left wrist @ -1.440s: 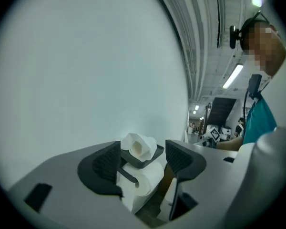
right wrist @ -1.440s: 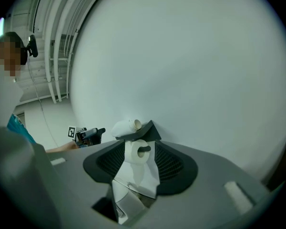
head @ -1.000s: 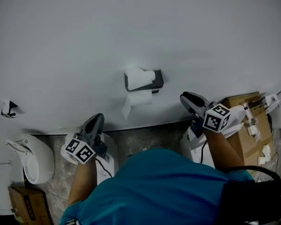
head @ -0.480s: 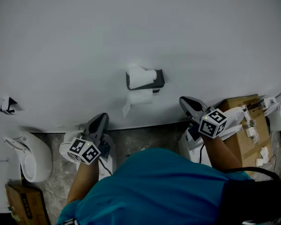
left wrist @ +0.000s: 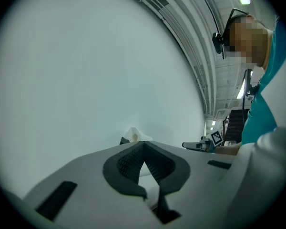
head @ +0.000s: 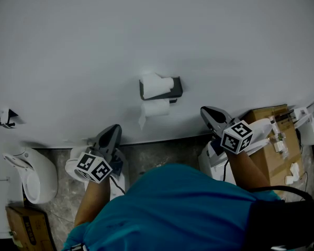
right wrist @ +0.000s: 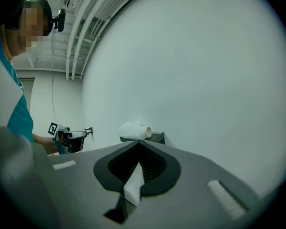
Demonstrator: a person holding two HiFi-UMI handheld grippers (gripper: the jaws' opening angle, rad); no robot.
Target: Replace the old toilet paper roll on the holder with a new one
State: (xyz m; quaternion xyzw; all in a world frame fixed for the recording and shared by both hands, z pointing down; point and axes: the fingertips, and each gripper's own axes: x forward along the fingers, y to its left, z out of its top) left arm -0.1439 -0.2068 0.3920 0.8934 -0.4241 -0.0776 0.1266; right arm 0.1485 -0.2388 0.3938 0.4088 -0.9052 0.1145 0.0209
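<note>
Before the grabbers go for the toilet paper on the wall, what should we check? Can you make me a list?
1. Holder in sight: ok. The holder sits on the wall, ahead and between both grippers.
2. Jaws ready to grab: not ok. The left gripper and the right gripper are both shut, with nothing held.
3. Grippers close to the paper: not ok. Both hang short of it, touching nothing.
4. Which roll is the old one: cannot tell. The top roll lies on the holder. The lower roll hangs under it with a loose tail.
</note>
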